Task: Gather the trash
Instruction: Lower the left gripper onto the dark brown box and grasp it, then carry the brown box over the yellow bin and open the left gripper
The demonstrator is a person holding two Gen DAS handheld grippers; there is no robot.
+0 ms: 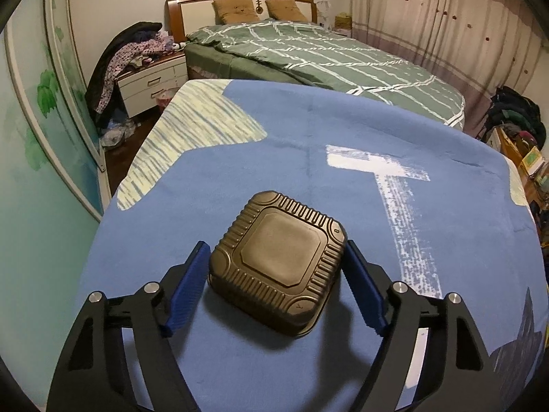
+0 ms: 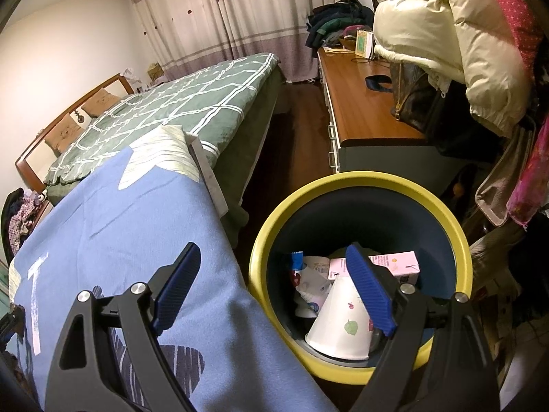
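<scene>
A black ribbed plastic food container (image 1: 278,261) lies upside down on the blue cloth-covered table (image 1: 308,178). My left gripper (image 1: 276,250) is open, its blue fingers on either side of the container, close to its sides. My right gripper (image 2: 272,252) is open and empty, held above the table's right edge and the yellow-rimmed trash bin (image 2: 360,182). Inside the bin lie a white paper cup (image 2: 338,326), a pink carton (image 2: 398,264) and other wrappers.
A bed (image 1: 326,58) with a green checked cover stands beyond the table. A nightstand (image 1: 151,82) piled with clothes is at the left. A wooden dresser (image 2: 363,96) and hanging coats (image 2: 446,34) stand right of the bin.
</scene>
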